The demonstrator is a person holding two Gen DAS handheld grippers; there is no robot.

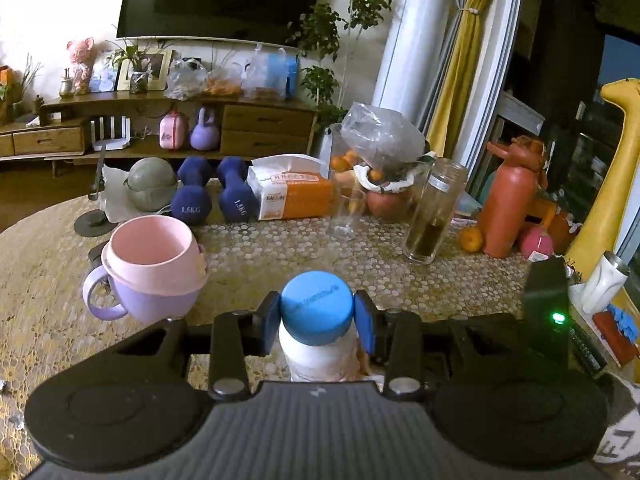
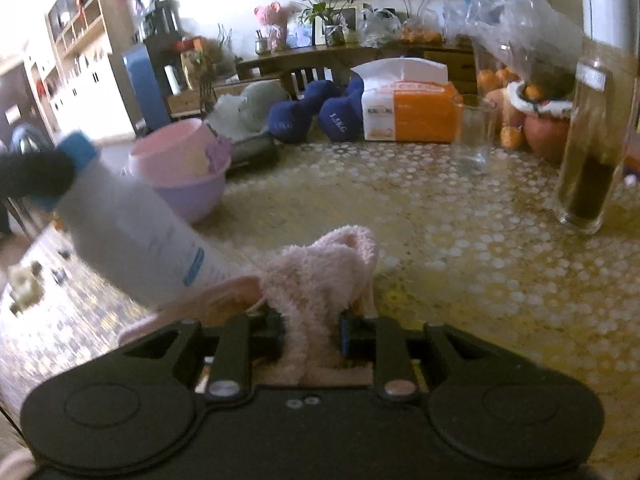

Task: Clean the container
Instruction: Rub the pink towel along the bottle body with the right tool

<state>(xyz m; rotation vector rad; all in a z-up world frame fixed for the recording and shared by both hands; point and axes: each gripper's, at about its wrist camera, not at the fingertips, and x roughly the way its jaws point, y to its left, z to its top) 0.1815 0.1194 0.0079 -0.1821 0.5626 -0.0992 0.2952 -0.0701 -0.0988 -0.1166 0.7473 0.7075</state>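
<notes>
Table (image 1: 400,272) | dumbbells: two (image 1: 216,196) | bottle (image 1: 316,320): one | cloth (image 2: 316,280): one

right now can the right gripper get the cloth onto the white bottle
Probably yes: the right gripper grips the pink cloth, and the white bottle held by the left gripper lies close beside it, nothing between.

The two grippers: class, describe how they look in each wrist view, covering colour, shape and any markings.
Both are matte black. The left gripper has a ribbed body, two round discs, silver pivot bolts and blue finger pads. The right gripper shares the discs and silver bolts, with two small screws centred on its body.
</notes>
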